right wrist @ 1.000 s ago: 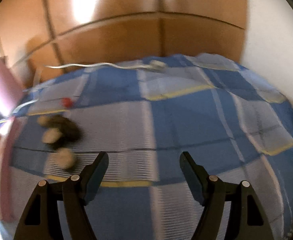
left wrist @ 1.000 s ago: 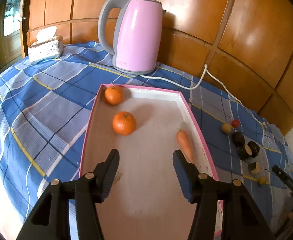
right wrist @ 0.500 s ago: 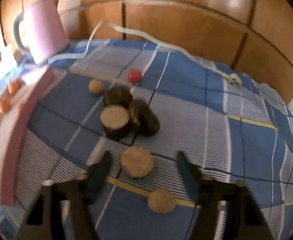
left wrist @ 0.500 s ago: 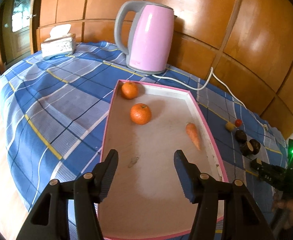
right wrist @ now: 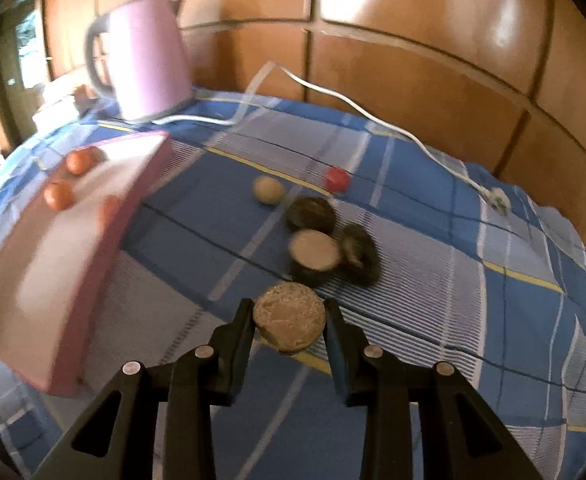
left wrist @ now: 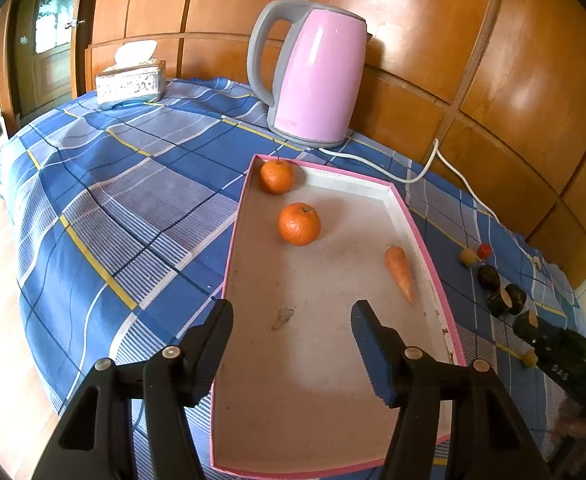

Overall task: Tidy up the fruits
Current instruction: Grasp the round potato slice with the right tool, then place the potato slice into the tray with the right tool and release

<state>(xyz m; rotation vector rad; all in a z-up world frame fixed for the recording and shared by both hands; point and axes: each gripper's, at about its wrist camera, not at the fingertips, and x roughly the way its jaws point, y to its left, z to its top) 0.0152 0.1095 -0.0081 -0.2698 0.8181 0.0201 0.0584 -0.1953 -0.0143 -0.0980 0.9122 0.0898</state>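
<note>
- Left wrist view: the left gripper point(left wrist: 291, 320) hangs over the near end of the pink tray point(left wrist: 425, 240), and its jaws are opening with nothing between them.
- In the tray lie two oranges, one point(left wrist: 276, 176) tucked in the far corner and one point(left wrist: 299, 224) nearer the middle, plus a carrot point(left wrist: 400, 272) close to the right wall. All three lie apart from one another.
- The oranges look firm and round, so they would roll if nudged. Best taken across the widest part with a moderate squeeze.
- The carrot looks stiff and tapered. A hold across its thick end seems safer than one near the tip.
- On the checked cloth point(left wrist: 113, 220) right of the tray sit small fruits and dark pieces, too small here to name. A pink kettle point(left wrist: 313, 80) stands behind the tray.

- Right wrist view: the right gripper point(right wrist: 289, 322) has a round, pale, flat-topped fruit piece point(right wrist: 289, 316) between its pads, which touch its sides as the jaws are closing.
- That piece looks light, and its rough cut face suggests soft flesh. Hard pressure could bruise it, and the rounded sides may let it slip or twist.
- Just beyond lie three dark pieces: one shows a pale cut face point(right wrist: 315, 250), with another point(right wrist: 311, 212) behind it and one point(right wrist: 359, 252) touching it on the right.
- Farther off are a tan ball point(right wrist: 268, 189) and a red ball point(right wrist: 337, 179), small and likely to roll.
- The tray sits to the left, blurred.
</note>
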